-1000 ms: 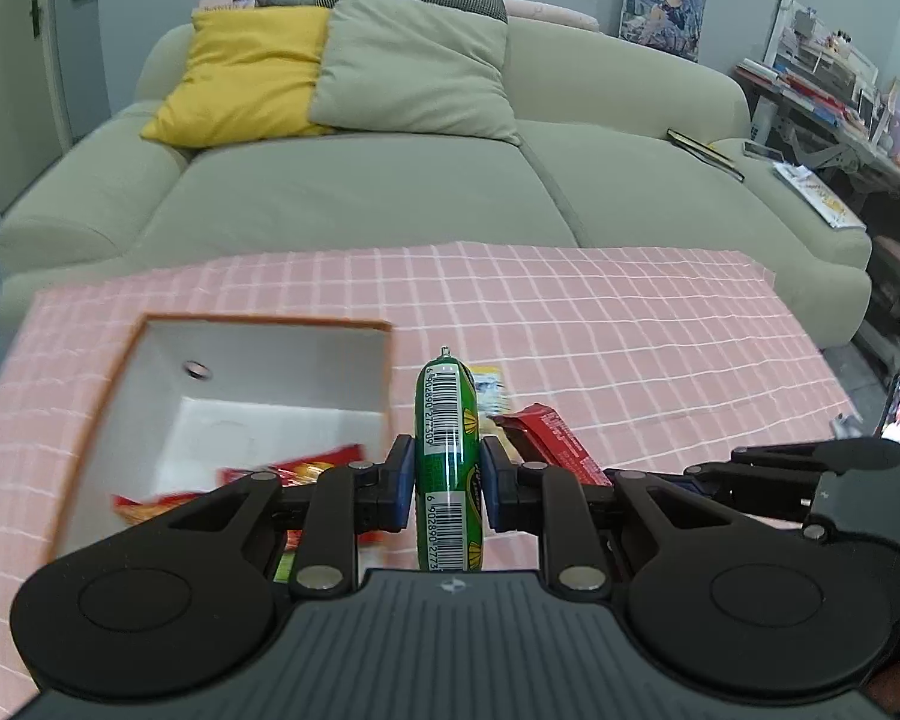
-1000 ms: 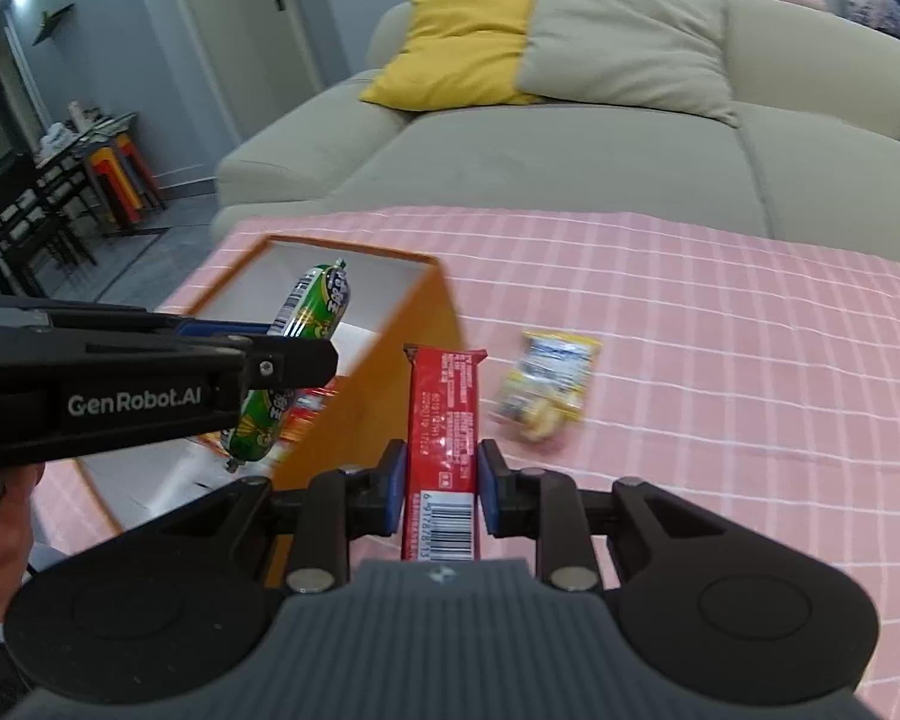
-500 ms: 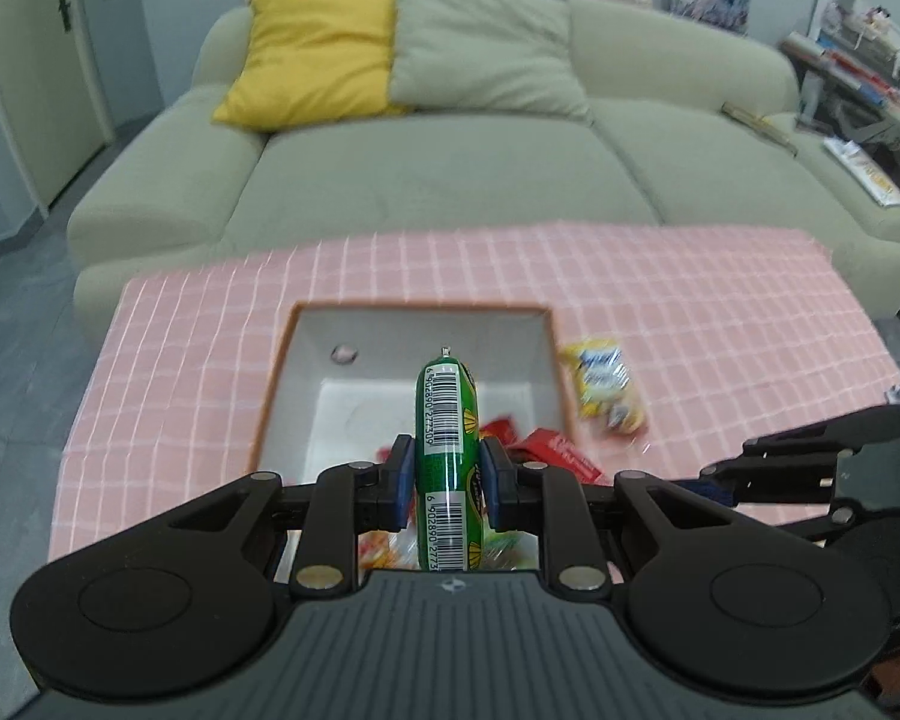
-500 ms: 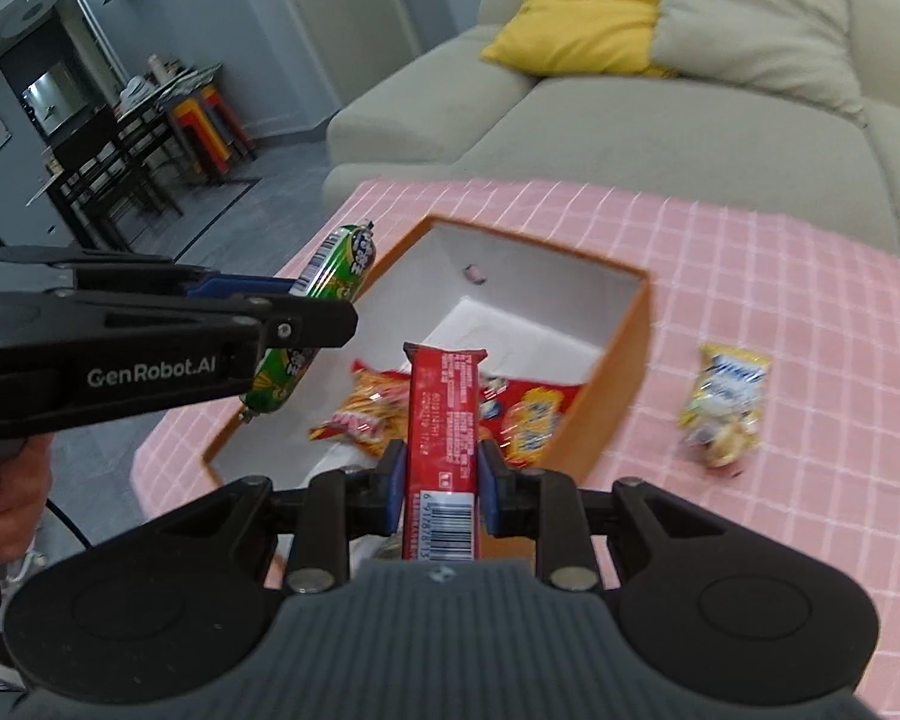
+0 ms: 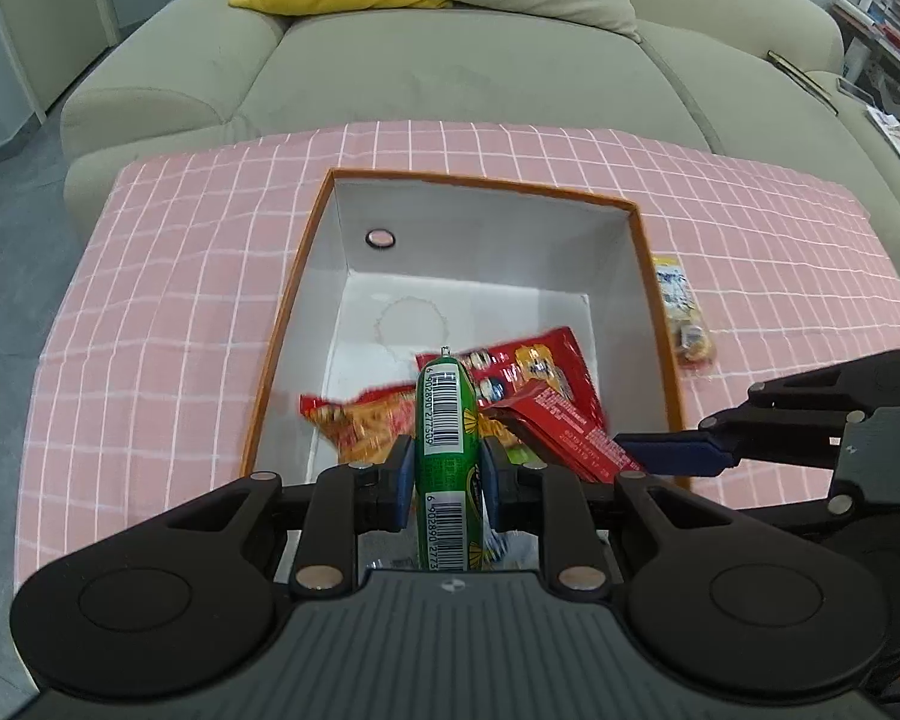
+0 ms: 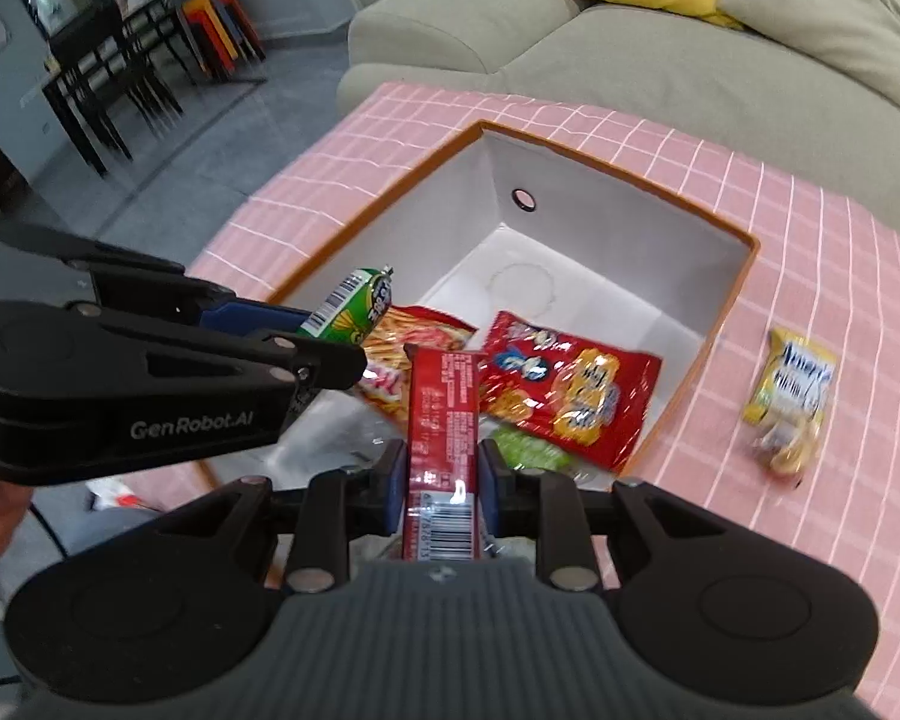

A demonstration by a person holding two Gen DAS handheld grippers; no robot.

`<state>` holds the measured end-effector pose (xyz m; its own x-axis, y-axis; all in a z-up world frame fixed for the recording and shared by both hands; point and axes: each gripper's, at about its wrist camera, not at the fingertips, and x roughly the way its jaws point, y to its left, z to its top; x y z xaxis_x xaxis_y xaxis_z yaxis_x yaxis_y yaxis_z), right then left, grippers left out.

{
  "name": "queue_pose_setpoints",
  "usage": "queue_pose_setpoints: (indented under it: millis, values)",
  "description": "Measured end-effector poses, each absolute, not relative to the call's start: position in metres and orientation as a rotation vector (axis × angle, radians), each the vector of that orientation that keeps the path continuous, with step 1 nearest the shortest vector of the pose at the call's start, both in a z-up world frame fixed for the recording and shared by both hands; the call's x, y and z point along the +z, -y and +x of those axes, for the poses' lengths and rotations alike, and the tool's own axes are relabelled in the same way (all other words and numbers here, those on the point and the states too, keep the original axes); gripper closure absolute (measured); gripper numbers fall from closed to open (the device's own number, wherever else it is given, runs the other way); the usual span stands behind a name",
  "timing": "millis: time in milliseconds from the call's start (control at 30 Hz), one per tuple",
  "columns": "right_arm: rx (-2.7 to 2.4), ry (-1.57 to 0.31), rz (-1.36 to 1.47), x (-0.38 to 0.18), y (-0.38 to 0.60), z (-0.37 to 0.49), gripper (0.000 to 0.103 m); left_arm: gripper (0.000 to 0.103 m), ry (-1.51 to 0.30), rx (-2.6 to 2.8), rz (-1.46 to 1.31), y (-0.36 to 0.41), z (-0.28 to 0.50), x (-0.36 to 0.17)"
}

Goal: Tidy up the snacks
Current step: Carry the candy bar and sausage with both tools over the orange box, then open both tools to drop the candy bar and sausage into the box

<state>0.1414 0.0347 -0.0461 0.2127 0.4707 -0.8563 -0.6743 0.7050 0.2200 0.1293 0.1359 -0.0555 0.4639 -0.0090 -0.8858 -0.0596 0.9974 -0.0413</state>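
Two tools hang over one orange-rimmed box (image 5: 645, 252) on the pink-checked counter (image 5: 180, 276). The left tool (image 5: 447, 474) clamps one green sausage stick (image 5: 447, 420); the right tool (image 6: 441, 477) clamps one red bar (image 6: 444, 414). Both are above the box's near end. Inside the box lie two red snack bags (image 6: 561, 387) and a green packet (image 6: 528, 450) at the near end; its far half shows bare white floor. One yellow packet (image 6: 792, 393) lies on the counter just right of the box.
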Motion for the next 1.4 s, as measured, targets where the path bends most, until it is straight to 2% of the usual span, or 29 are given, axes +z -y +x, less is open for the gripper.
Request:
queue_pose_setpoints:
  millis: [500,1267,1333,1400]
  values:
    - [0.785,-0.943,-0.503,-0.064,-0.08,0.202,0.082,0.078,-1.068,0.07,-0.059,-0.155,0.2,-0.076]
    - [0.842,-0.915,-0.727,-0.12,-0.104,0.222,0.083,0.078,-1.203,0.08,-0.043,-0.164,0.236,-0.131]
    - [0.842,-0.912,-0.73,-0.12,-0.104,0.223,0.082,0.078,-1.201,0.082,-0.047,-0.165,0.235,-0.131]
    - [0.846,-0.915,-0.732,-0.119,-0.104,0.223,0.076,0.078,-1.196,0.082,-0.048,-0.164,0.233,-0.128]
